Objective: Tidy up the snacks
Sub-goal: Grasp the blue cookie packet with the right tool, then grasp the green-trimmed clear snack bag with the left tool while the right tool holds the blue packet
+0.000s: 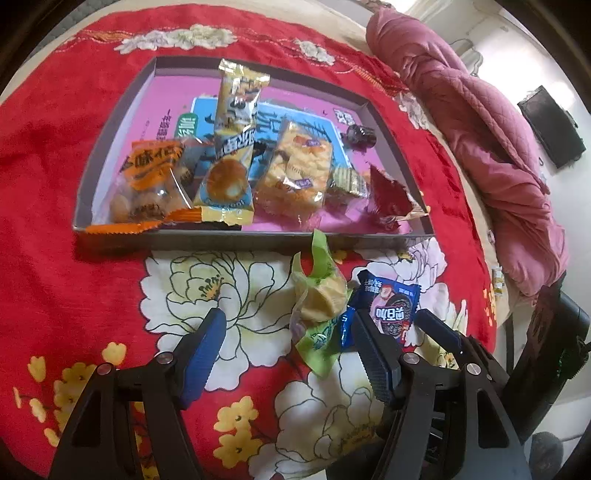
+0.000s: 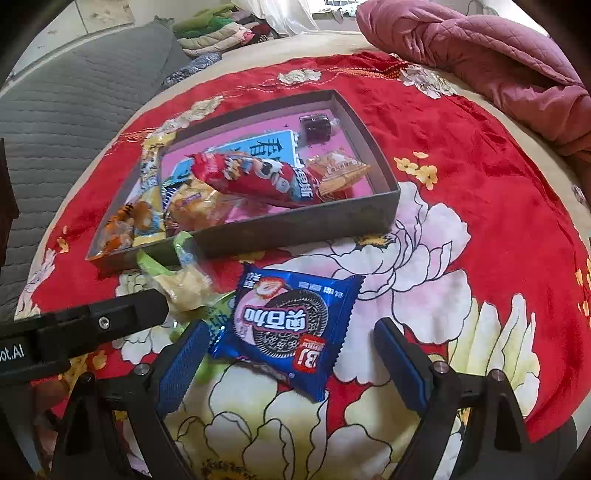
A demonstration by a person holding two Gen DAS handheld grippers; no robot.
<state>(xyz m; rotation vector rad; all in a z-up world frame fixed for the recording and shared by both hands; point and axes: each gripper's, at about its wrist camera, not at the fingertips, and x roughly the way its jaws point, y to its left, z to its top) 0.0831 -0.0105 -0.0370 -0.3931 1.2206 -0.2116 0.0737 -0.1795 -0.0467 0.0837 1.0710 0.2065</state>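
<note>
A shallow grey box with a pink floor holds several wrapped snacks on a red floral blanket. In front of it lie a green-wrapped pastry and a blue cookie packet. My left gripper is open and points down, with the pastry just ahead of its tips, nearer the right finger. My right gripper is open and straddles the cookie packet, with a gap at each pad. The two grippers stand side by side, almost touching.
A pink quilt is bunched along the bed's far right. A grey padded mat and a pile of folded clothes lie to the left. A black device sits beyond the quilt.
</note>
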